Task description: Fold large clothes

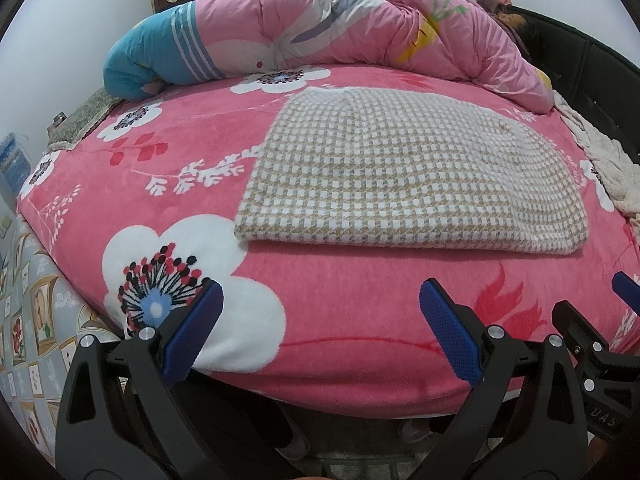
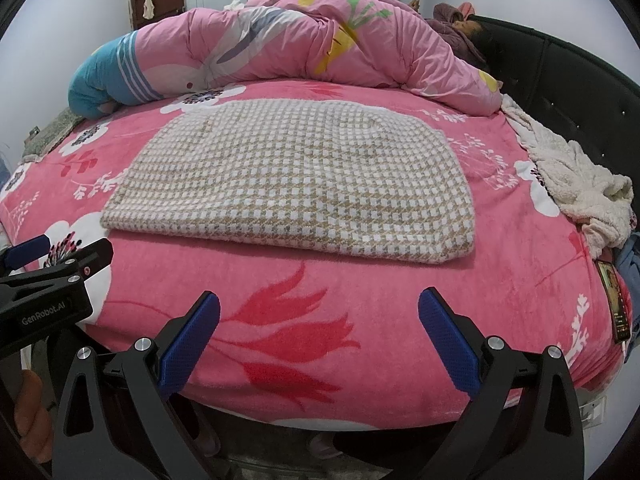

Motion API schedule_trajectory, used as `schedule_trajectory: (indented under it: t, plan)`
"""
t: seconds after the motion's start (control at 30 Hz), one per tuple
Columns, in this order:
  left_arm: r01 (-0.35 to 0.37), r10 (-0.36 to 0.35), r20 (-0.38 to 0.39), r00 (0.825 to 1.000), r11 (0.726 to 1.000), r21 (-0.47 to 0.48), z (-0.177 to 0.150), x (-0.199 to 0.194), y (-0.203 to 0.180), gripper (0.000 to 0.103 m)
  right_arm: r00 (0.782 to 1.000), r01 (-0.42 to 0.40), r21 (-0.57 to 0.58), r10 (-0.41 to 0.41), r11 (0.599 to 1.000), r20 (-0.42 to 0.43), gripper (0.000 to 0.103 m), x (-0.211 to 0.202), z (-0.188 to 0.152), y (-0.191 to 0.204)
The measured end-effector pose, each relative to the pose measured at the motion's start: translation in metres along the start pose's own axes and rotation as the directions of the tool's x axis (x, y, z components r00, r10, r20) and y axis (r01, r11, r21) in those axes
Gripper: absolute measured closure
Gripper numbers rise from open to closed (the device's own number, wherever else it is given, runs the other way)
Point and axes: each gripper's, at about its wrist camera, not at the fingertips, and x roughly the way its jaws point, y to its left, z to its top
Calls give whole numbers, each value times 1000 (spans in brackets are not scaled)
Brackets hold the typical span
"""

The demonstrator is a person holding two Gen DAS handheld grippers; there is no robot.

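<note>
A beige-and-white checked garment (image 1: pixel 404 176) (image 2: pixel 296 184) lies folded into a thick flat rectangle on the pink flowered bed cover (image 1: pixel 328 300) (image 2: pixel 360 304). Its folded edge faces me. My left gripper (image 1: pixel 320 300) hovers open at the bed's near edge, short of the garment, with nothing between its blue pads (image 1: pixel 192 332). My right gripper (image 2: pixel 320 312) is likewise open and empty, a little short of the garment's near edge. Each gripper shows at the side of the other's view: the right one (image 1: pixel 628 296) and the left one (image 2: pixel 60 252).
A rumpled pink quilt (image 1: pixel 360 28) (image 2: pixel 320 36) covers a person lying along the far side. A white fleece cloth (image 2: pixel 572 192) is heaped at the right by the dark headboard (image 2: pixel 580 92). A phone (image 2: pixel 614 304) lies at the bed's right edge. A grey mat (image 1: pixel 84 120) sits far left.
</note>
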Motion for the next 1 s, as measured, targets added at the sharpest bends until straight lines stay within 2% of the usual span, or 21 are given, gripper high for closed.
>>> schedule_trajectory:
  t: [1.0]
  plan:
    - [-7, 7, -9, 1000, 1000, -8, -5, 3, -6, 8, 1000, -8, -6, 8, 1000, -8, 6, 2, -3, -3]
